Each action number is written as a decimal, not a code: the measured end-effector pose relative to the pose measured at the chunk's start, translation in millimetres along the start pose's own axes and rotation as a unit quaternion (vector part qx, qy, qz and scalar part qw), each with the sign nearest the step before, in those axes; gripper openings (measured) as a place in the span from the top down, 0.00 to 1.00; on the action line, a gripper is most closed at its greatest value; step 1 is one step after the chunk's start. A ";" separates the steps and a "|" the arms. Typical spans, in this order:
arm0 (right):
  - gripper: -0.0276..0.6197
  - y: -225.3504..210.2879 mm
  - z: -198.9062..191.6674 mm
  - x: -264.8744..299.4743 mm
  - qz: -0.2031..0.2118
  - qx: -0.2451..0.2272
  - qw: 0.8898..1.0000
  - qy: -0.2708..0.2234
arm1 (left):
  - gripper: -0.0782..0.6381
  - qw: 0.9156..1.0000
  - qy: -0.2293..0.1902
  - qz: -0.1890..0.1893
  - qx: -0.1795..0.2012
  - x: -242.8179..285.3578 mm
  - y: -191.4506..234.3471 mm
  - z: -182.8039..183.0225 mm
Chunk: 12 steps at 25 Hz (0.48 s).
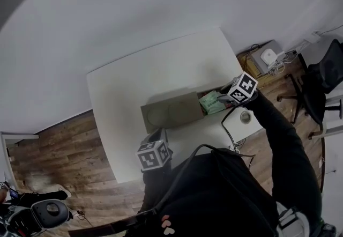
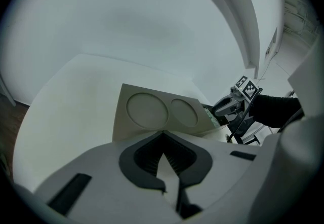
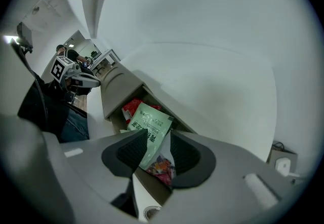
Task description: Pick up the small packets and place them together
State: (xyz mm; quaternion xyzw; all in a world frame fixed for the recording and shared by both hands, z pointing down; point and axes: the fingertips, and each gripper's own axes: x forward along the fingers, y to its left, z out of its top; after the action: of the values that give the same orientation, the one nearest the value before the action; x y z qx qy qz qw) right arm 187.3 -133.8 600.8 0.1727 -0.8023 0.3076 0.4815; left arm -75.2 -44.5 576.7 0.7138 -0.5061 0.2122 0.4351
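An open cardboard box [image 1: 171, 114] lies on the white table [image 1: 134, 86], its flap marked with two circles. Small packets lie in its right end: a green one [image 1: 211, 103] on top. My right gripper [image 1: 224, 100] hovers over that end. In the right gripper view its jaws [image 3: 156, 139] stand open above the green packet [image 3: 149, 126], which rests on a red packet [image 3: 132, 106] and a colourful one [image 3: 162, 167]; the pads do not press on it. My left gripper [image 1: 157, 136] hangs near the table's front edge, shut with nothing in it [image 2: 162, 137], facing the box flap [image 2: 152, 111].
A small round object [image 1: 245, 117] sits on the table to the right of the box, beside a black cable. Off the table's right end stand a carton of devices [image 1: 265, 59] and a black office chair [image 1: 316, 83] on wooden floor.
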 end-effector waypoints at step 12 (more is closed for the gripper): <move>0.79 1.9 -7.7 16.2 -0.010 0.011 0.999 0.043 | 0.89 1.000 0.001 -0.006 0.008 -1.1 -4.6 -1.3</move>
State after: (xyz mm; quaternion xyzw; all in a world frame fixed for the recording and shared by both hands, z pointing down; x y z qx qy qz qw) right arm 183.6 -127.0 617.1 0.1728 -0.7758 0.3183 0.5167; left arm -71.3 -42.4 574.7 0.7200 -0.4999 0.2138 0.4313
